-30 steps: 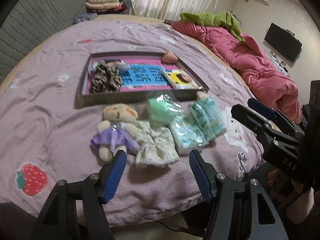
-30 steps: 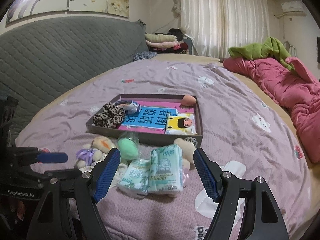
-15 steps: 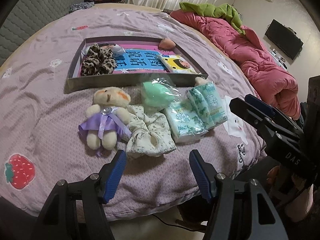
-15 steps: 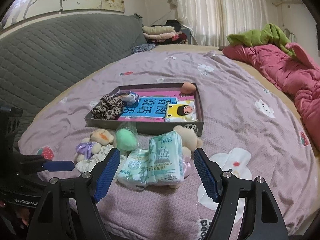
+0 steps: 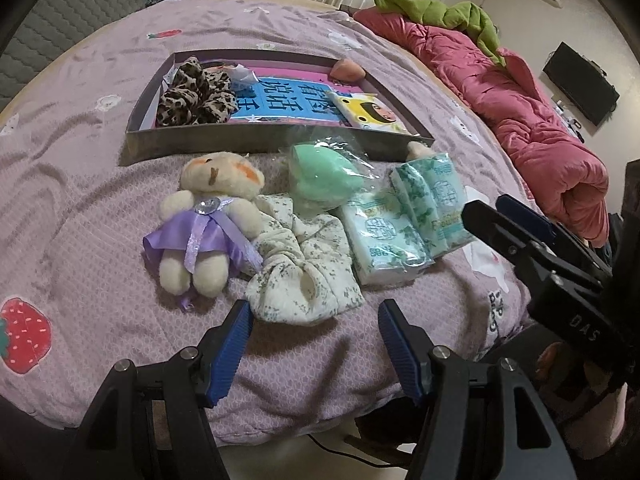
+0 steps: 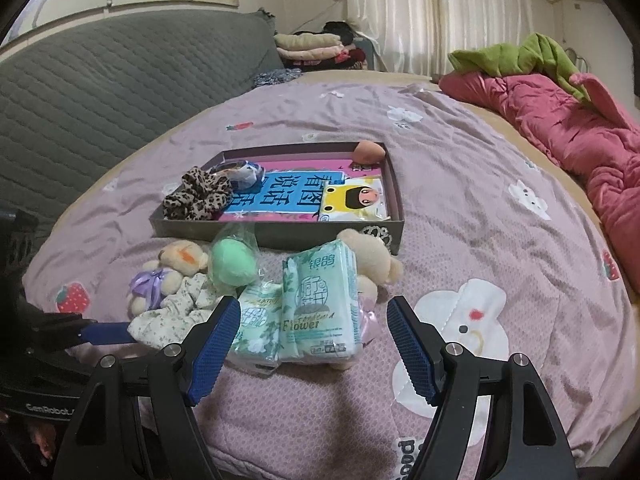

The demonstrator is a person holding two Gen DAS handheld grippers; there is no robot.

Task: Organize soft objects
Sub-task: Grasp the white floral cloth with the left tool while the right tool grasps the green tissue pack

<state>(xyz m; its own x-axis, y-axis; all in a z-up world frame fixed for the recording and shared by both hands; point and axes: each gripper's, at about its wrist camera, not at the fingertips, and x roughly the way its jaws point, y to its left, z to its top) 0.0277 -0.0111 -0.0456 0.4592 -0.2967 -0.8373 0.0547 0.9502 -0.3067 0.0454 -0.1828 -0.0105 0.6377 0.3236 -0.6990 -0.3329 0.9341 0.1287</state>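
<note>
A shallow grey box (image 5: 256, 142) (image 6: 276, 236) lies on the purple bedspread, holding a leopard scrunchie (image 5: 196, 98), a blue booklet (image 5: 288, 102), a yellow tissue pack (image 5: 370, 112) and a peach sponge (image 5: 348, 70). In front of it lie a teddy bear in a purple dress (image 5: 208, 232), a floral scrunchie (image 5: 304, 272), a green sponge in plastic (image 5: 324, 176), two green tissue packs (image 6: 316, 304) and a second bear (image 6: 374, 264) behind them. My left gripper (image 5: 314, 344) is open just before the floral scrunchie. My right gripper (image 6: 314, 344) is open just before the tissue packs.
A pink quilt (image 6: 568, 128) with a green blanket (image 6: 520, 56) lies along the right of the bed. A grey padded headboard (image 6: 100, 76) stands at the left. Folded clothes (image 6: 316, 46) are stacked at the back. The bed's front edge is right below both grippers.
Both grippers have moved forward and lower toward the items in front of the box, which appear larger. Both stay open. No item has moved.
</note>
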